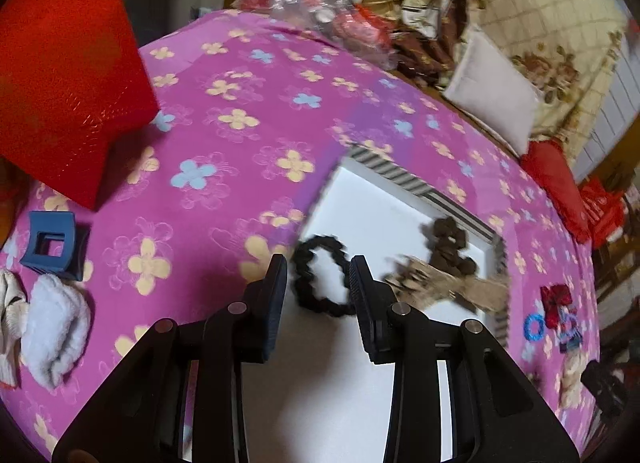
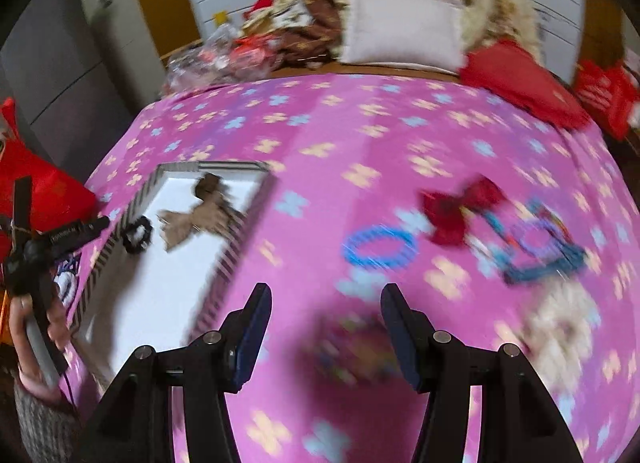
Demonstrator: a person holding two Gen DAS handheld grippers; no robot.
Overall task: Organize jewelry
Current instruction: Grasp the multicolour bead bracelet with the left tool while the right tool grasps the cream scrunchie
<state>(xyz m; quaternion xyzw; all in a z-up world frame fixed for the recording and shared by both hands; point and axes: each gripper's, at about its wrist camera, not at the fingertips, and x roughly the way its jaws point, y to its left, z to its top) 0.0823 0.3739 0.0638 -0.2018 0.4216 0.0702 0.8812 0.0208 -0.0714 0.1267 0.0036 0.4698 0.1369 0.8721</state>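
Observation:
My left gripper (image 1: 319, 283) is open above the near end of a white tray (image 1: 360, 199) with a striped rim. A black scrunchie (image 1: 320, 279) lies on the tray floor just past the fingertips, free of the pads. A beige bow (image 1: 440, 283) and a dark brown bow (image 1: 452, 243) lie beside it in the tray. My right gripper (image 2: 326, 303) is open over the pink flowered bedspread (image 2: 320, 135), with nothing between its fingers. Ahead of it lie a blue ring scrunchie (image 2: 378, 249), a red bow (image 2: 460, 211) and a blue-purple piece (image 2: 540, 247), all blurred.
A blue claw clip (image 1: 52, 247) and a white fluffy scrunchie (image 1: 56, 327) lie left of the tray, beside a red bag (image 1: 68, 75). A blurred multicoloured piece (image 2: 356, 347) lies under the right gripper and a cream fluffy one (image 2: 560, 327) to its right. Pillows and clutter (image 2: 400, 31) line the far edge.

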